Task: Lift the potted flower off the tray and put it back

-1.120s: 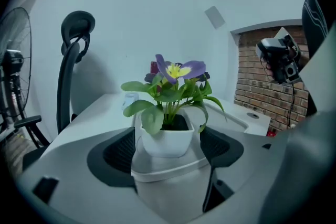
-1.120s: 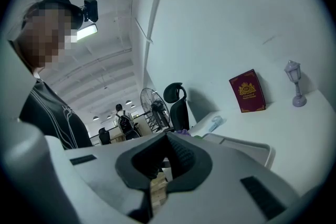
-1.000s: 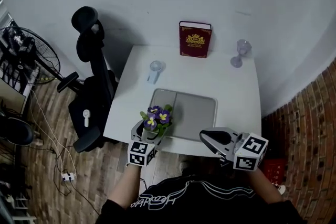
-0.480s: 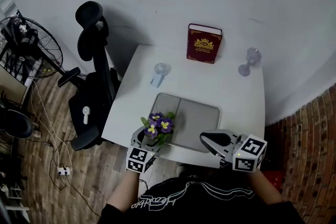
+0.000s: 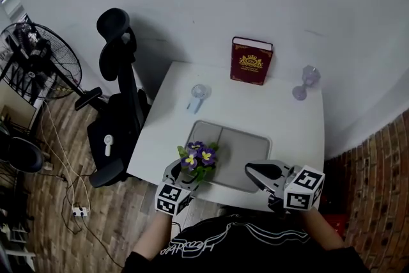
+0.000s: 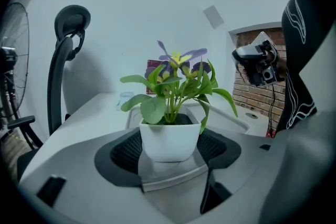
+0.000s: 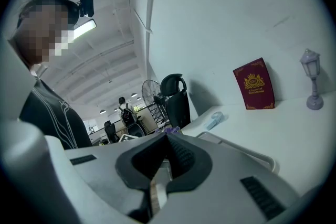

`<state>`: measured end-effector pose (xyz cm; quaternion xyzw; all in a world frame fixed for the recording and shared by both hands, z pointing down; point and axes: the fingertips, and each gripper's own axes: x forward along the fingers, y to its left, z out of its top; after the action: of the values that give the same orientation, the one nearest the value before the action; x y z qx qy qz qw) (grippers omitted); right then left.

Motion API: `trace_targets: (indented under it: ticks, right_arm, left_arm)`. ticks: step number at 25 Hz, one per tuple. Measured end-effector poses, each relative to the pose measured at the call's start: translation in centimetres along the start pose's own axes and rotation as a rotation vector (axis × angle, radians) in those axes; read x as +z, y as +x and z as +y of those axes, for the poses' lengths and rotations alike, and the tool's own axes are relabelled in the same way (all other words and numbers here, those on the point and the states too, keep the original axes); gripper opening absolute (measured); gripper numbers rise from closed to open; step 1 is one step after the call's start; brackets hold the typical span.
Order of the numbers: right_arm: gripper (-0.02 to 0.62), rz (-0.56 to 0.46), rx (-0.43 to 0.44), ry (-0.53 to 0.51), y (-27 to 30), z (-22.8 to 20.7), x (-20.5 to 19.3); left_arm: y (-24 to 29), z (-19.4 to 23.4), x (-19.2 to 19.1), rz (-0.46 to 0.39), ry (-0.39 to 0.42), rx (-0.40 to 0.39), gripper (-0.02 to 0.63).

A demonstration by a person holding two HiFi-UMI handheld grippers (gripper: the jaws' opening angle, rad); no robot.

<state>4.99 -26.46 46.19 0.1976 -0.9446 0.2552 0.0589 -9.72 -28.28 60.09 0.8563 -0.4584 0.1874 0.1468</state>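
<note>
**Gripping the potted flower at the tray's near left corner**

My left tongs (image 5: 186, 171) have the potted flower (image 5: 197, 160) between their jaws. The black pads press on both sides of the white pot. The plant stands upright, its purple and yellow blooms over green leaves. It sits at the near left corner of the tray (image 5: 246, 144), and from the left tongs' view the tray lies just behind it. I cannot tell whether the pot's base touches the tray or hangs clear of it.

My right tongs (image 5: 257, 170) are at the tray's near right corner, apart from the flower. Their jaws are closed together with nothing between them.

The tray is grey with a raised rim and rests on the white table (image 5: 287, 118). Beyond the tray's far left corner lies a small handheld fan (image 5: 199, 96). Well beyond its far edge a red book (image 5: 251, 62) stands upright against the wall. To the right of the book, beyond the tray's far right corner, stands a little lamp figure (image 5: 307, 83). Left of the tray, off the table, is a black office chair (image 5: 118, 99), and further left a floor fan (image 5: 41, 67).
</note>
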Motion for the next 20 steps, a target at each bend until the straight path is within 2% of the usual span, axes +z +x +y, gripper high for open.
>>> trace_targets:
  ticks: [7,11,13,20]
  right_arm:
    - [0.002,-0.011,-0.007,0.006,0.4,0.7,0.4]
    - [0.002,-0.024,-0.009,0.012,0.4,1.8,0.4]
    - [0.002,-0.030,-0.011,0.017,0.4,2.5,0.2]
    - [0.002,-0.037,-0.032,0.040,-0.3,5.2,-0.9]
  left_arm:
    - [-0.8,0.1,1.9,-0.041,-0.016,-0.015,0.342]
    - [-2.1,0.2,3.1,-0.067,-0.075,-0.032,0.342]
    - [-2.9,0.0,3.8,-0.079,-0.100,-0.045,0.342]
    - [-7.2,-2.1,7.5,-0.135,-0.113,-0.079,0.342]
